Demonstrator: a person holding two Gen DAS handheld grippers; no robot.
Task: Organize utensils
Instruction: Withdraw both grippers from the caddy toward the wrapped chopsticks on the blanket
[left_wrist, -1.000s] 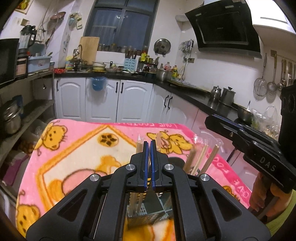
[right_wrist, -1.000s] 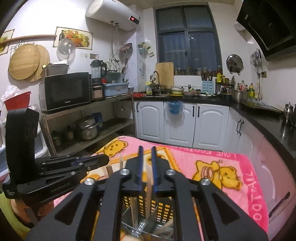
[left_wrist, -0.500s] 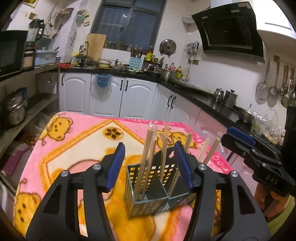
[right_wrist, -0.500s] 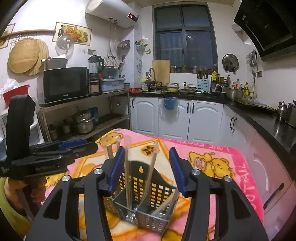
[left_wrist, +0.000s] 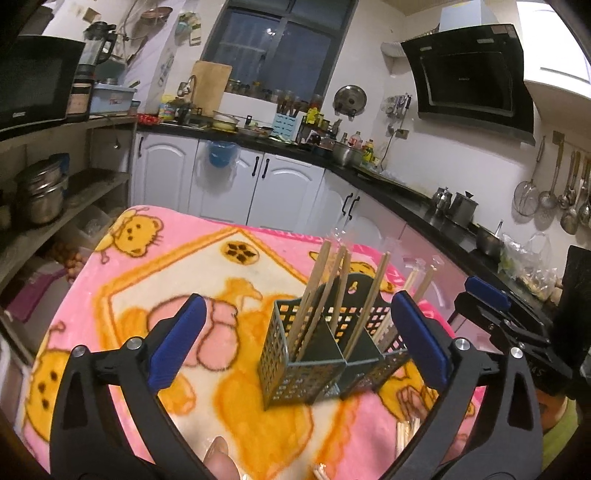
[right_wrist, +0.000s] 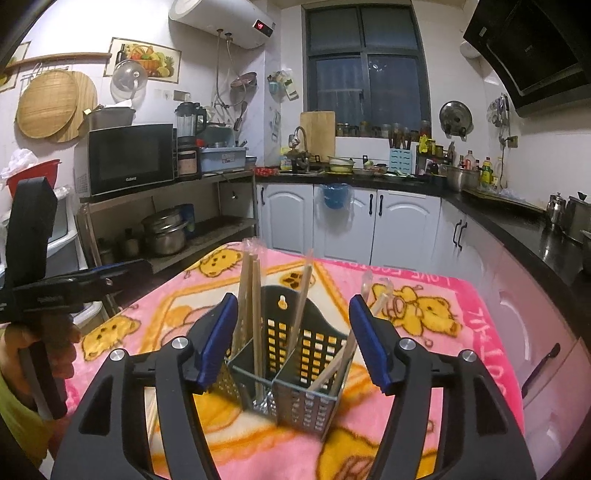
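Observation:
A dark perforated utensil caddy (left_wrist: 325, 354) (right_wrist: 295, 373) stands on the pink bear-print blanket (left_wrist: 184, 280) (right_wrist: 424, 332). Several wooden chopsticks (left_wrist: 314, 291) (right_wrist: 247, 295) stand upright in its compartments. My left gripper (left_wrist: 295, 336) is open and empty, its blue pads wide apart on either side of the caddy and just in front of it. My right gripper (right_wrist: 291, 339) is open and empty, framing the caddy from the other side. More wooden chopsticks (left_wrist: 406, 432) lie on the blanket at the near right of the left wrist view.
White kitchen cabinets (right_wrist: 332, 218) and a black counter (left_wrist: 424, 199) run behind and to the right of the table. A shelf with a microwave (right_wrist: 129, 158) and pots (right_wrist: 166, 232) stands to the left. The blanket's right edge (right_wrist: 495, 332) drops off beside the cabinets.
Both grippers went from shut on chopsticks over the caddy to wide open. The chopsticks now stand in the caddy, and both grippers have pulled back and up from it.

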